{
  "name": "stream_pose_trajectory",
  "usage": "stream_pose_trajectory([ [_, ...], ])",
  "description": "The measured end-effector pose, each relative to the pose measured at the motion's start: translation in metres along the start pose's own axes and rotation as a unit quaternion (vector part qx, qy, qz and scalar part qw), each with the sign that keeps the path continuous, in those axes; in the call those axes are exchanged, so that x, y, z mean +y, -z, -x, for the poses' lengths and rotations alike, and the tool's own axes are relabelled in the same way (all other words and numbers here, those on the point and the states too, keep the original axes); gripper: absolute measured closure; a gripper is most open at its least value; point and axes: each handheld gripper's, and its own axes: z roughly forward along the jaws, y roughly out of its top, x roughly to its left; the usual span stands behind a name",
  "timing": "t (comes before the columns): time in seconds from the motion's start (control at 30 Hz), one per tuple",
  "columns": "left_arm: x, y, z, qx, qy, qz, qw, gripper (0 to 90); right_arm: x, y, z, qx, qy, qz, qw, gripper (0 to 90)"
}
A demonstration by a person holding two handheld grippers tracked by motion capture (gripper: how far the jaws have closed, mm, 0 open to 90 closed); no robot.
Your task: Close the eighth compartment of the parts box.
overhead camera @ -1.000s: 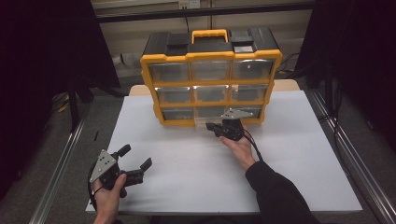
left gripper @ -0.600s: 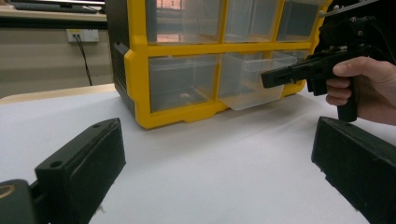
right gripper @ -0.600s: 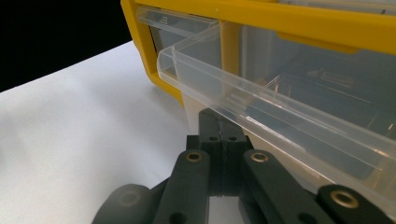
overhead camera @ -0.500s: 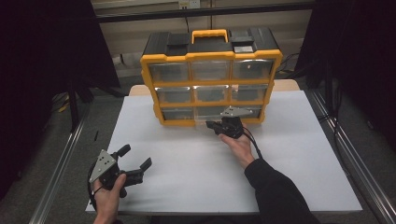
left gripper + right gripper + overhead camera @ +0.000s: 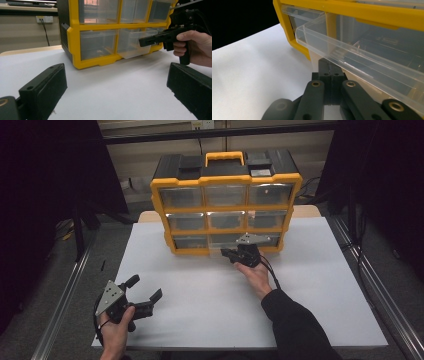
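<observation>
A yellow and black drawer cabinet (image 5: 226, 202) stands in the upper middle of the high view, at the far edge of the white table (image 5: 200, 300). Its bottom middle drawer (image 5: 132, 43), clear plastic, sticks out a little from the frame, as the left gripper view shows right of centre. The right gripper (image 5: 232, 254), just below the cabinet in the middle of the high view, has its jaws pressed together on the front lip of that drawer; in the right gripper view the closed jaws meet under the drawer's clear edge at lower centre. The left gripper (image 5: 145, 292) sits in the lower left of the high view, well apart from the cabinet, its jaws spread wide with nothing between them.
</observation>
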Motion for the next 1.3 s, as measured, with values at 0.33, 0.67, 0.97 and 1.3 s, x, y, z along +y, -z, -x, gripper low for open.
stream_pose_trajectory([
  [0.33, 0.000, 0.000, 0.000, 0.000, 0.001, 0.002, 1.0000, 2.5, 0.000, -0.002, 0.001, -0.006, 0.000, 0.004, 1.0000, 90.0],
  [0.67, 0.000, 0.001, -0.001, 0.000, -0.001, 0.000, 1.0000, 2.5, 0.002, -0.004, 0.003, -0.010, 0.000, 0.002, 1.0000, 90.0],
  [0.97, 0.000, 0.001, -0.001, -0.004, -0.003, 0.000, 1.0000, 2.5, 0.003, -0.007, 0.005, -0.013, 0.001, 0.001, 0.9999, 90.0],
  [1.3, 0.000, 0.001, -0.001, -0.001, 0.000, 0.000, 1.0000, 2.5, 0.006, -0.010, 0.005, -0.019, 0.000, -0.001, 0.9998, 90.0],
])
